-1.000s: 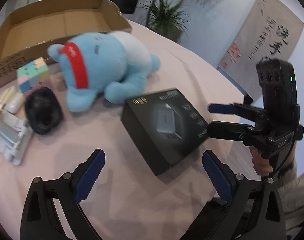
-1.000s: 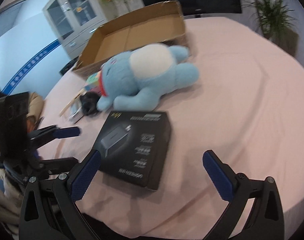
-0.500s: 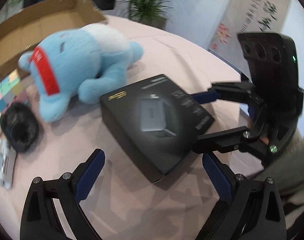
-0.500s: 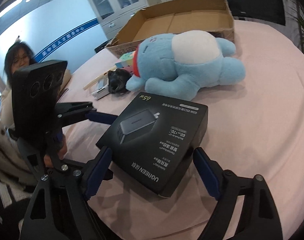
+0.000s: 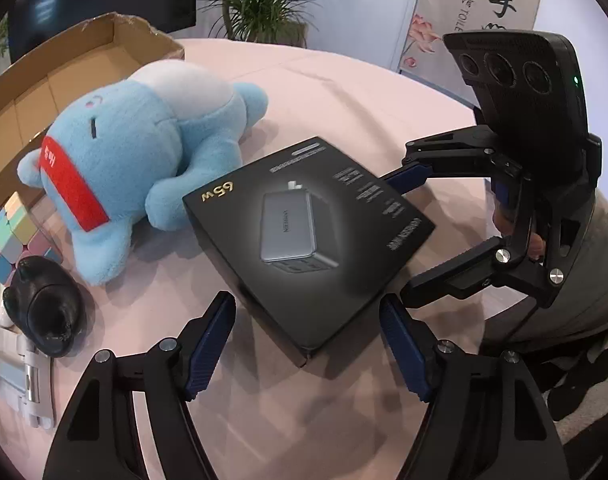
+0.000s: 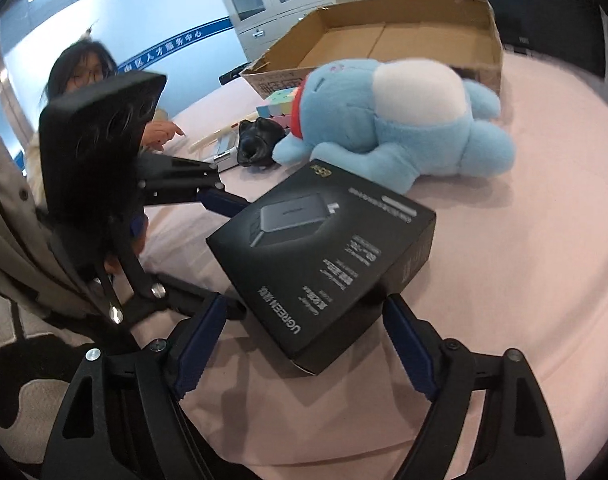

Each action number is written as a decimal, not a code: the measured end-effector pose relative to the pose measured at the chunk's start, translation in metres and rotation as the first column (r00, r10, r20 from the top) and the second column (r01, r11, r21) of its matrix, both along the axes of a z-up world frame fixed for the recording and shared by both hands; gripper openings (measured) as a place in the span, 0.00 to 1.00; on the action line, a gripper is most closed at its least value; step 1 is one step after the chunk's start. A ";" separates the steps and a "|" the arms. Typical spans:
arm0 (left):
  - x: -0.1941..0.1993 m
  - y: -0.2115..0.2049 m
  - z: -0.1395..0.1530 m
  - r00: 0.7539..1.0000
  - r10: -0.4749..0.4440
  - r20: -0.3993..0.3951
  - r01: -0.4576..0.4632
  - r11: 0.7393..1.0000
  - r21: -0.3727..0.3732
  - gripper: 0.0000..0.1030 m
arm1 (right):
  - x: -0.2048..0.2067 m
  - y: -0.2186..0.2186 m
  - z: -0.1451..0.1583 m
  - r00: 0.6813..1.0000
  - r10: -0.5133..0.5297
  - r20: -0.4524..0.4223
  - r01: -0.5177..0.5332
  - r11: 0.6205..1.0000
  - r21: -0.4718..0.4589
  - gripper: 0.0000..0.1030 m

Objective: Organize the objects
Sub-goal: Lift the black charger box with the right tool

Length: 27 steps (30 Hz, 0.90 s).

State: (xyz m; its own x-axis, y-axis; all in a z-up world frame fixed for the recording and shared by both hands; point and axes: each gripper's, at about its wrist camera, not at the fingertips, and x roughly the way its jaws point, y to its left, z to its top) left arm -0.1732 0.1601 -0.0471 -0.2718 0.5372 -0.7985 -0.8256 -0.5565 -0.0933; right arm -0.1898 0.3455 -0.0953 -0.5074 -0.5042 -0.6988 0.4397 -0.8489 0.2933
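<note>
A black charger box [image 5: 304, 232] lies flat on the pink table, also in the right wrist view [image 6: 323, 260]. My left gripper [image 5: 307, 344] is open, its blue pads either side of the box's near corner. My right gripper [image 6: 304, 344] is open around the opposite corner; it shows in the left wrist view [image 5: 407, 232]. A blue plush toy [image 5: 136, 160] lies just behind the box, also in the right wrist view [image 6: 391, 120]. An open cardboard box [image 6: 383, 44] stands behind the plush.
Left of the plush are a pastel puzzle cube [image 5: 8, 236], a black round object [image 5: 44, 308] and a white folding stand [image 5: 20, 380]. A person [image 6: 84, 76] sits at the table's far side. Potted plants [image 5: 256, 8] stand beyond the table.
Both grippers have moved in toward the black box from opposite sides, and their jaws have narrowed somewhat around its corners. The box lies where it was.
</note>
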 end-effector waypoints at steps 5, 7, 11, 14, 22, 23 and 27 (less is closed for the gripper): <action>-0.005 -0.006 0.005 1.000 0.017 0.021 -0.018 1.000 0.025 0.71 | 0.005 -0.009 -0.002 0.998 0.002 -0.064 0.003 0.997 0.078 0.79; -0.006 -0.007 0.007 1.000 0.017 0.015 -0.017 0.999 0.031 0.68 | 0.001 -0.009 -0.001 0.999 -0.028 -0.042 0.032 0.995 0.097 0.79; -0.013 -0.006 0.010 1.000 0.000 0.027 -0.001 0.999 0.047 0.67 | 0.001 -0.006 0.006 0.997 -0.024 -0.078 0.031 0.995 0.090 0.73; -0.020 -0.003 0.007 0.999 0.002 0.054 -0.005 0.999 0.054 0.67 | -0.003 -0.005 0.005 0.998 -0.024 -0.066 0.030 0.995 0.091 0.67; -0.021 -0.003 0.002 0.996 -0.015 0.085 0.012 0.999 0.037 0.66 | -0.007 -0.005 0.003 0.998 -0.032 -0.044 0.037 0.993 0.110 0.61; -0.022 -0.003 0.002 0.996 -0.016 0.087 0.013 0.999 0.037 0.66 | -0.008 -0.005 0.003 0.999 -0.030 -0.041 0.035 0.993 0.116 0.61; -0.025 0.001 0.003 0.997 -0.007 0.081 0.006 1.000 0.017 0.66 | -0.011 -0.011 0.004 0.999 -0.039 -0.027 0.043 0.986 0.163 0.61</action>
State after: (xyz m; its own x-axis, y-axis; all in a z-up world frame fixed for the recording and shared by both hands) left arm -0.1979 0.1613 -0.0437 -0.2031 0.5523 -0.8085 -0.8187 -0.5487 -0.1691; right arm -0.2013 0.3349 -0.0912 -0.5423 -0.3624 -0.7580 0.4089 -0.9020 0.1387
